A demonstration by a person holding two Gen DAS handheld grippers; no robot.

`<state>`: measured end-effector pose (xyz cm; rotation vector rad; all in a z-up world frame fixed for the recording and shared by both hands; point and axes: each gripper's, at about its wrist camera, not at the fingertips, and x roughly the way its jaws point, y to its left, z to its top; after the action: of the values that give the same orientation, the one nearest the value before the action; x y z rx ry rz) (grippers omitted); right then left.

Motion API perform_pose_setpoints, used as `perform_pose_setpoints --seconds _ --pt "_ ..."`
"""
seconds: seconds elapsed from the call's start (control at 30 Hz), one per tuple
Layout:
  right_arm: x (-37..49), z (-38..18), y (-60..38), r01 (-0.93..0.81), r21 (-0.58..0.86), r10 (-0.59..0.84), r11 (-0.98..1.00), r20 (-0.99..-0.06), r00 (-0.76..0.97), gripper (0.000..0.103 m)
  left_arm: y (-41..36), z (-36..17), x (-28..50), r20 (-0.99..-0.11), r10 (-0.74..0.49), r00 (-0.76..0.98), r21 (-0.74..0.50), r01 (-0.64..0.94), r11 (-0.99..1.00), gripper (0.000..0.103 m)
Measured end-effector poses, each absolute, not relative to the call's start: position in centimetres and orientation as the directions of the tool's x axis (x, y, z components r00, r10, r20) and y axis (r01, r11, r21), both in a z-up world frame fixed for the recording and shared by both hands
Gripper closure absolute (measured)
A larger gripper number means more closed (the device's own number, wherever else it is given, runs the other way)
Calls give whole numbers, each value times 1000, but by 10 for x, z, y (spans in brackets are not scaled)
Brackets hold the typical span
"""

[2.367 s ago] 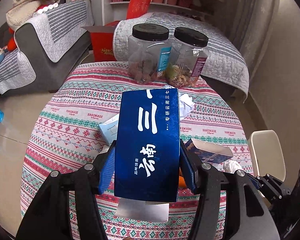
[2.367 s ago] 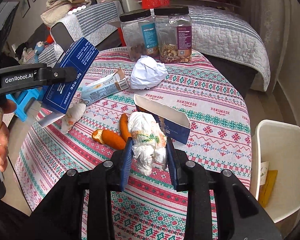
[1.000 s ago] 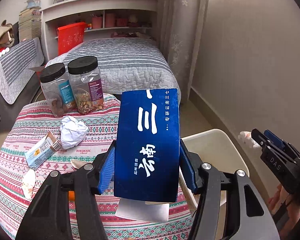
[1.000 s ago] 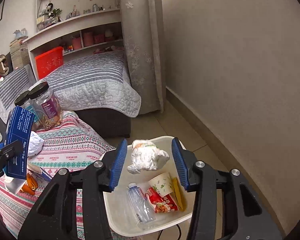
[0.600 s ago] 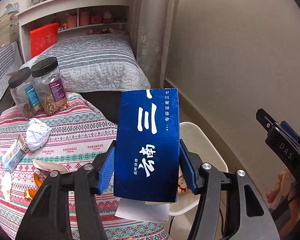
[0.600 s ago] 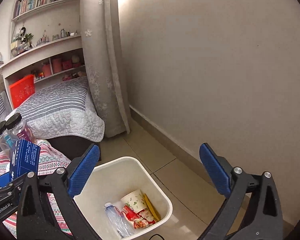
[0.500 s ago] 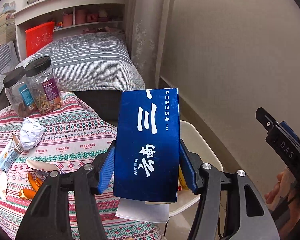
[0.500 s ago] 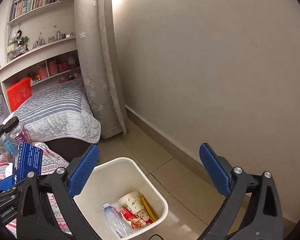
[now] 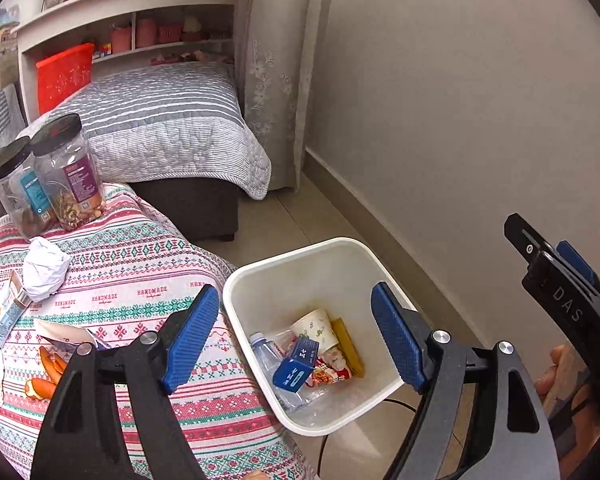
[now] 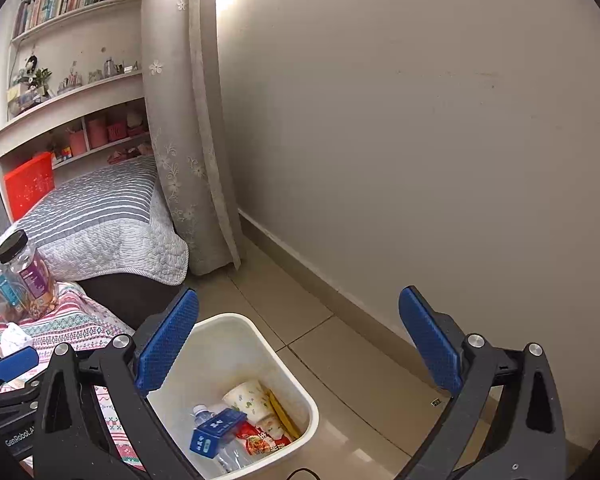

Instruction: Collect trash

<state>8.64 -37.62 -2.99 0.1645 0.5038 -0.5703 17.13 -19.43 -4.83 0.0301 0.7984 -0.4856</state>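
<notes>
My left gripper (image 9: 296, 332) is open and empty above the white trash bin (image 9: 236, 280). The blue box (image 9: 296, 364) lies inside the bin on a plastic bottle, next to a paper cup (image 9: 316, 326) and a red wrapper. My right gripper (image 10: 300, 344) is open and empty, above and beyond the bin (image 10: 288, 368); the blue box (image 10: 216, 432) shows in it there too. On the table (image 9: 140, 264) lie a crumpled white paper (image 9: 44, 268), a carton (image 9: 4, 308), orange peels (image 9: 48, 372) and an opened box (image 9: 68, 336).
Two black-lidded jars (image 9: 64, 172) stand at the table's far edge. A grey striped sofa (image 9: 160, 128) is behind, a curtain (image 10: 188, 120) and wall to the right. Tiled floor (image 10: 340, 360) surrounds the bin. My right gripper's side shows in the left wrist view (image 9: 564, 292).
My left gripper has opened and the blue box has dropped into the bin. My right gripper stays open and has barely moved.
</notes>
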Motion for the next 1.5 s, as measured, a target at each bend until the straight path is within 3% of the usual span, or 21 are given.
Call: perform_pose_setpoints --seconds 0.57,0.7,1.13,1.5 --pt "118 -31 -293 402 -63 -381 913 -480 790 7 -116 -34 168 -653 -192 733 -7 248 969 26" --pt "128 -34 -269 356 -77 -346 931 -492 799 7 -90 -36 170 -657 -157 738 0 209 978 22" --pt "163 -61 -168 161 -130 -207 978 -561 802 7 23 -75 190 -756 17 654 20 -3 1000 20" --pt "190 -100 -103 11 -185 -131 983 -652 747 7 142 -134 221 -885 155 439 69 -205 976 20"
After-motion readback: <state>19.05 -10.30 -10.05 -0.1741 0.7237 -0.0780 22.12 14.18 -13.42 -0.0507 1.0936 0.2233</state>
